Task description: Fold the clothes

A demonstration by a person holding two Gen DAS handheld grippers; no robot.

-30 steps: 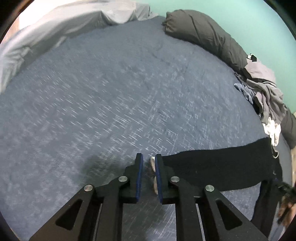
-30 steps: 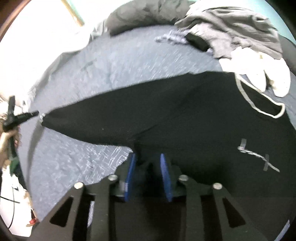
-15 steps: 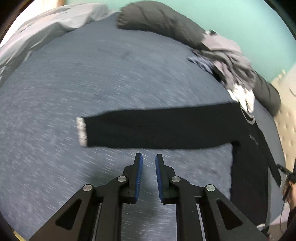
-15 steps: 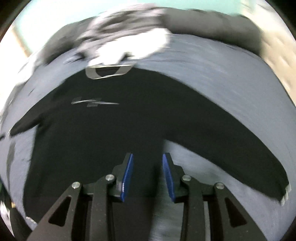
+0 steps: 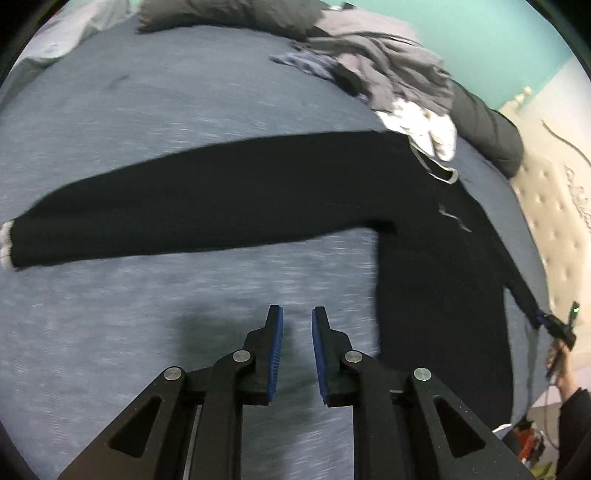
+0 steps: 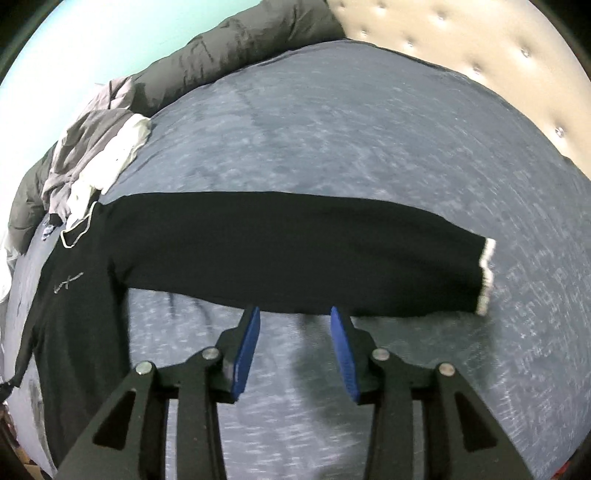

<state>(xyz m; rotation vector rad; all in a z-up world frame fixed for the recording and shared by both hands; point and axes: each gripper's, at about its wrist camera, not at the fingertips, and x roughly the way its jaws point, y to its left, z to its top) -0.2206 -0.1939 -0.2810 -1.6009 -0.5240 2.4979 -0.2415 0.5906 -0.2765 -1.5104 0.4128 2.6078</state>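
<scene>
A black sweater (image 5: 436, 280) lies spread flat on the blue bed (image 5: 147, 110), both sleeves stretched out sideways. Its left sleeve ends in a white cuff (image 5: 5, 243) at the far left of the left wrist view. My left gripper (image 5: 297, 314) hovers over bare sheet below that sleeve, open by a narrow gap and holding nothing. In the right wrist view the other sleeve (image 6: 277, 258) runs across to its white cuff (image 6: 487, 277). My right gripper (image 6: 294, 314) is wide open, its tips at the sleeve's near edge, nothing between them.
A pile of grey and white clothes (image 5: 399, 70) (image 6: 92, 155) sits by the sweater's collar. A dark duvet roll (image 5: 229, 14) (image 6: 240, 48) lines the far side. A tufted beige headboard (image 6: 480, 48) bounds the bed. A person's hand (image 5: 561, 373) shows at the right edge.
My left gripper let go of the left cuff and drew back, turning right. My right gripper released the sweater body, swung over to the right sleeve and opened wider.
</scene>
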